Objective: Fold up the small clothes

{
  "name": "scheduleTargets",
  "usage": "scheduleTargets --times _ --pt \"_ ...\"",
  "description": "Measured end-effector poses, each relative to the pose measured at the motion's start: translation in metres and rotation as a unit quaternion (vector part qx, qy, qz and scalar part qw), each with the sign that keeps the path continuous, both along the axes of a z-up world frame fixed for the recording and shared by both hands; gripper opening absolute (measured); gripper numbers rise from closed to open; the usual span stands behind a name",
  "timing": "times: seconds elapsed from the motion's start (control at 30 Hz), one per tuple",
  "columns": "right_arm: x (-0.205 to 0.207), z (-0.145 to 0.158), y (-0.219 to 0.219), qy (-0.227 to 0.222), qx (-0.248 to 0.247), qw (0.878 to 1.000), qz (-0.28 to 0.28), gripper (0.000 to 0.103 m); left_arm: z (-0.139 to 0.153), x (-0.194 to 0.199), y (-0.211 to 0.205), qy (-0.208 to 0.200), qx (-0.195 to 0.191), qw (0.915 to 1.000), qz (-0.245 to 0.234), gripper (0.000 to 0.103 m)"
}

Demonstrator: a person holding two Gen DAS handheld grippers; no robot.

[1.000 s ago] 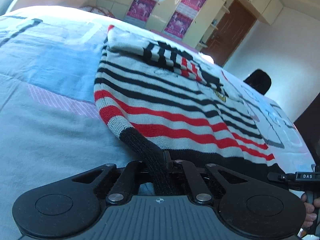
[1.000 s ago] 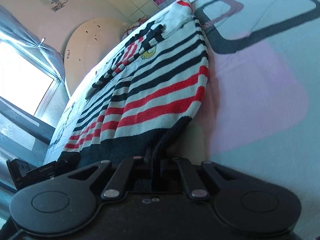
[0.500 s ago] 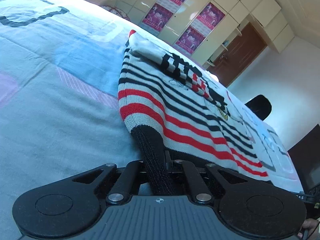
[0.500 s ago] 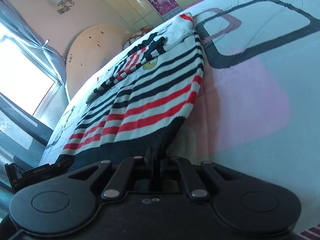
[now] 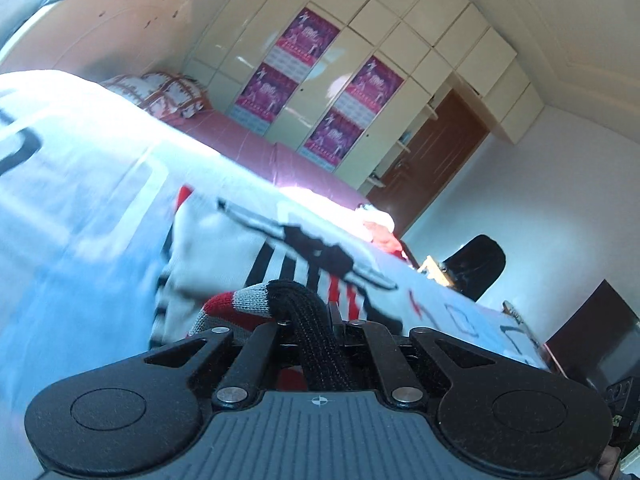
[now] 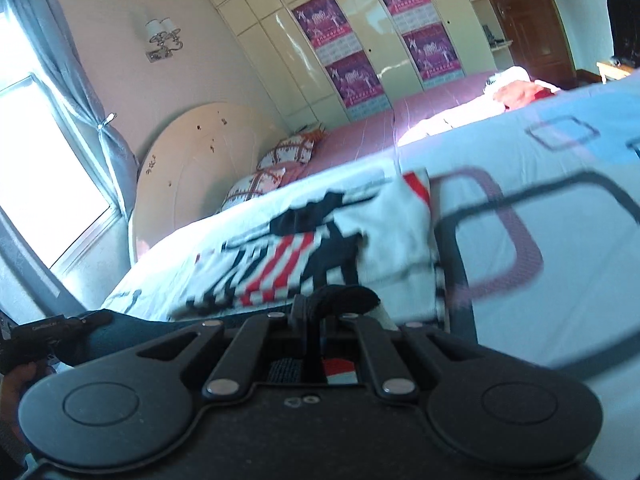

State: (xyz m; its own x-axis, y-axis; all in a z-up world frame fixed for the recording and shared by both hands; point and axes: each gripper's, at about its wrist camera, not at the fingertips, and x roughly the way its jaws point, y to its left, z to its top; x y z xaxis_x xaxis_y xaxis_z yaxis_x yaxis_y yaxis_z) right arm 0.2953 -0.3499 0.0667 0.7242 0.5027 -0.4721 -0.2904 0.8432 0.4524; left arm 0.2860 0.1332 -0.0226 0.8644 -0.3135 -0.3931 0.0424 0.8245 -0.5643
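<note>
A small striped sweater point(image 5: 224, 256) in white, black and red lies on the bed, its upper part flat and blurred by motion. My left gripper point(image 5: 316, 320) is shut on the sweater's black ribbed hem, which bunches up over the jaws. In the right wrist view the same sweater point(image 6: 384, 236) spreads ahead, and my right gripper point(image 6: 316, 312) is shut on the other corner of the black hem. Both hem corners are raised above the bed and carried over the sweater's lower part, which is hidden under the grippers.
A light blue bedcover point(image 6: 560, 240) with dark square outlines covers the bed. Patterned pillows point(image 6: 280, 160) lie by the round headboard point(image 6: 192, 168). Cupboards with purple posters point(image 5: 316, 80), a brown door point(image 5: 436, 160) and a black chair point(image 5: 480, 260) stand beyond. Red clothes point(image 6: 520, 92) lie further back.
Both grippers rose and moved forward over the sweater, still shut on its hem. The striped lower part that lay stretched out ahead has folded under, and the room's walls now fill the views.
</note>
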Motion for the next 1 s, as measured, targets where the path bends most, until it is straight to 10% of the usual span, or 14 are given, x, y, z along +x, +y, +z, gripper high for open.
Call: scheduleTargets --times 0.3,0.57,0.7,0.8,0.87,1.0 --pt "0.125 0.001 0.018 0.021 0.008 1.0 -0.009 0.006 0.001 0.153 0.023 0.053 0.005 0.9985 -0.014 0.003" --pt "0.22 -0.068 0.026 0.118 0.043 0.991 -0.044 0.006 -0.055 0.24 0.028 0.146 0.003 0.9888 -0.032 0.004" --pt "0.243 -0.089 0.011 0.146 0.095 0.982 -0.077 0.019 -0.08 0.257 0.036 0.151 -0.073 0.9856 -0.024 0.004" --pt "0.254 -0.093 0.004 0.142 0.11 0.979 -0.092 0.023 -0.091 0.263 0.039 0.141 -0.11 0.9838 -0.016 0.025" --pt "0.256 -0.093 0.003 0.139 0.111 0.98 -0.092 0.025 -0.092 0.266 0.04 0.125 -0.122 0.9847 -0.002 0.071" --pt "0.264 -0.086 0.001 0.112 0.098 0.984 -0.099 0.03 -0.087 0.273 0.048 0.096 -0.135 0.9859 0.022 0.077"
